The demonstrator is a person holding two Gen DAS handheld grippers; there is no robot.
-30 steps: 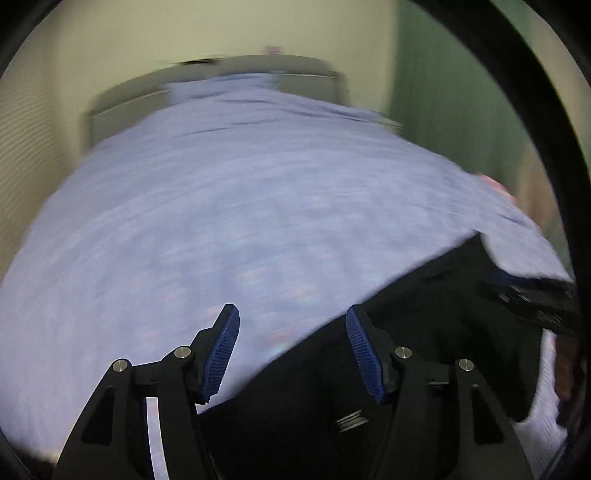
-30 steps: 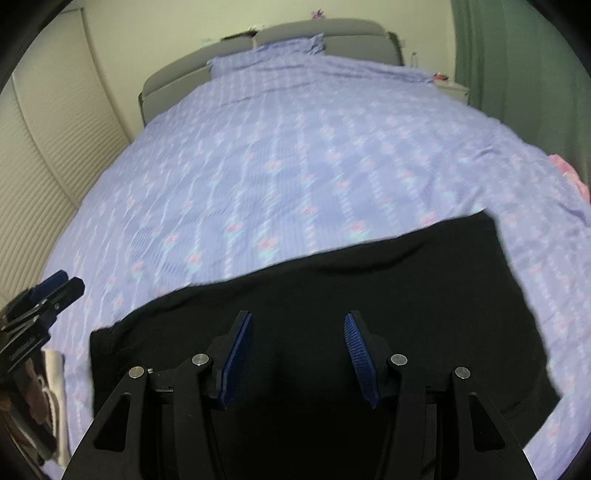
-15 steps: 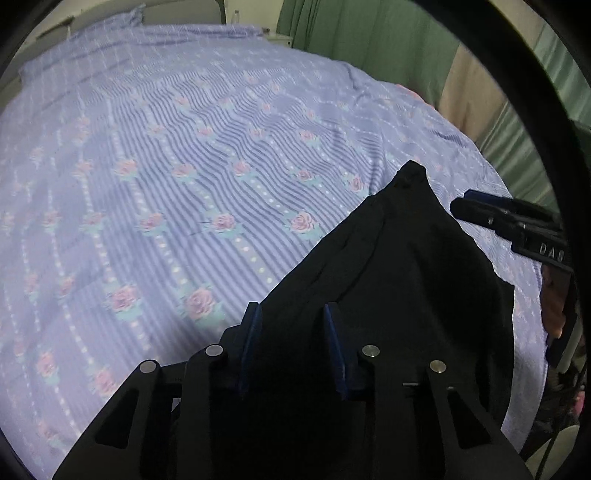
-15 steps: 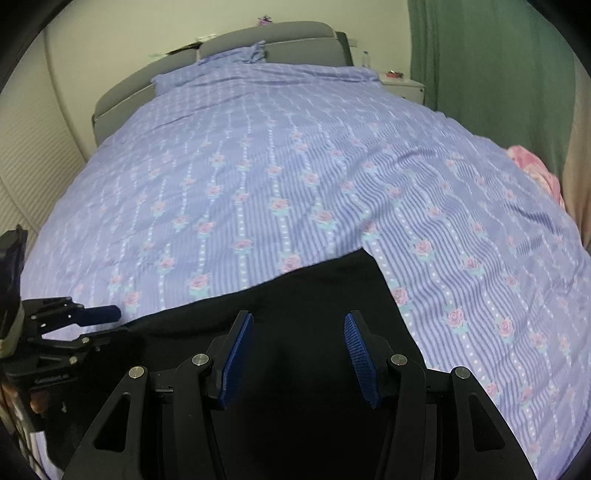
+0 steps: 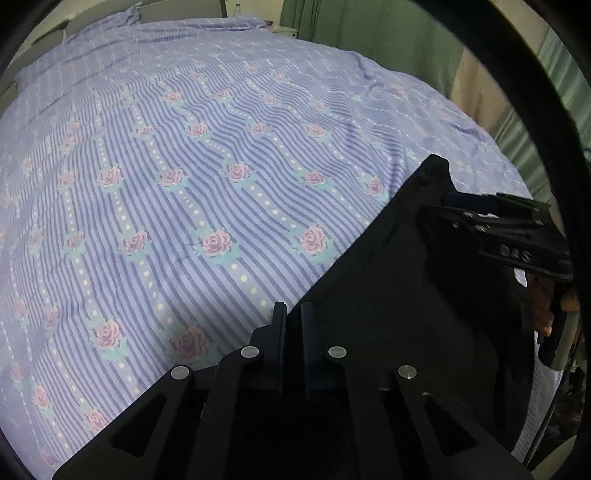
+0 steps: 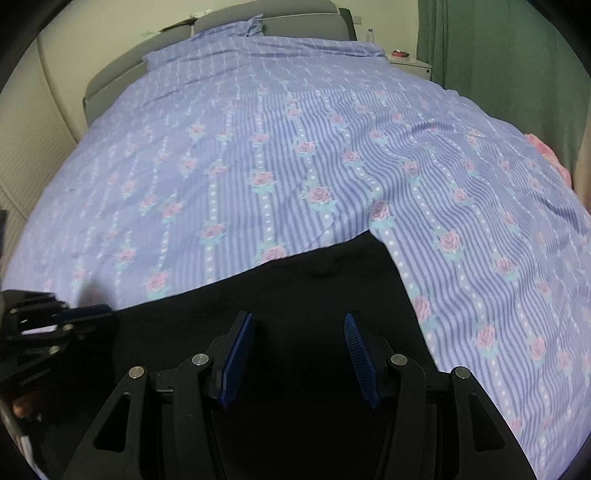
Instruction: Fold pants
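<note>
A wide bed covered in a lilac striped sheet printed with pink roses (image 5: pixel 192 177) fills both views, with a grey padded headboard (image 6: pixel 258 14) at its far end and green curtains (image 6: pixel 498 55) along its right side. The black fabric pants (image 6: pixel 314 288) lie flat on the near part of the bed, one corner reaching out over the sheet. In the left wrist view, the left gripper (image 5: pixel 292 314) sits at the pants' edge; its fingers have just been closing and now stand almost together, pinching that black edge between them. The right gripper (image 6: pixel 298 332) hangs over the middle of the dark cloth with its blue ribbed fingers (image 6: pixel 240 354) spread apart, nothing pressed between them. A small white nightstand (image 6: pixel 410 66) stands by the curtains.
</note>
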